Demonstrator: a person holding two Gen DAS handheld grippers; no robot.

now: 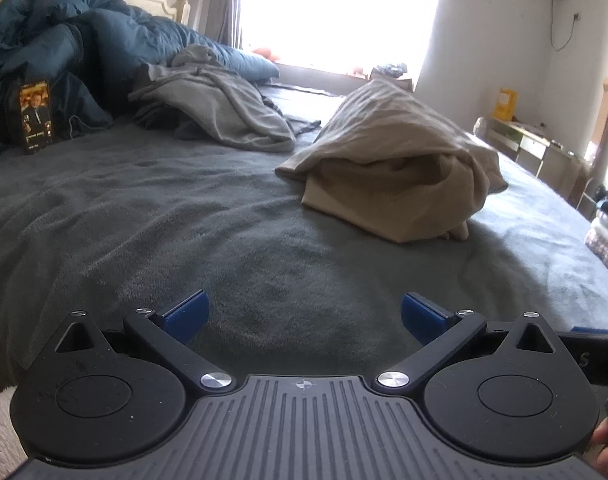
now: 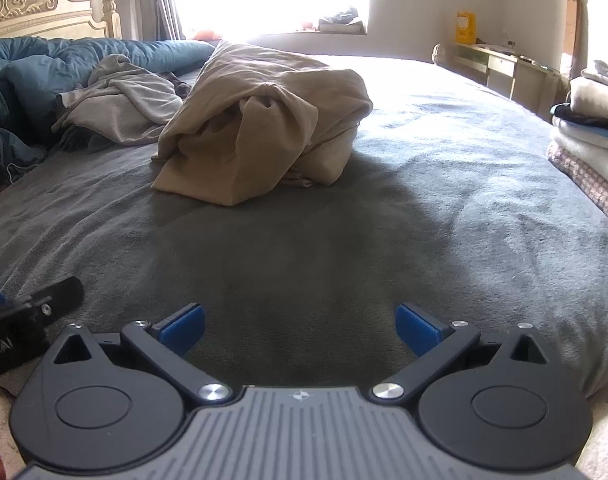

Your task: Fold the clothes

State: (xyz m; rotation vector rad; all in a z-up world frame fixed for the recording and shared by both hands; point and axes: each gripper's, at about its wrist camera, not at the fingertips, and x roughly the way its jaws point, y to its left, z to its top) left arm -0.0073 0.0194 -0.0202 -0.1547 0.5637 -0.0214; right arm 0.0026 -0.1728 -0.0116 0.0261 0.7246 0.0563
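We hold the left gripper and the right gripper low over the grey bedspread, both with jaws spread wide and nothing between them. A crumpled tan garment lies ahead in the middle of the bed, a grey garment behind it beside the blue duvet. Folded clothes are stacked at the right edge.

My right gripper hung wide open over the grey bed, holding nothing. A crumpled beige garment lay ahead of me.
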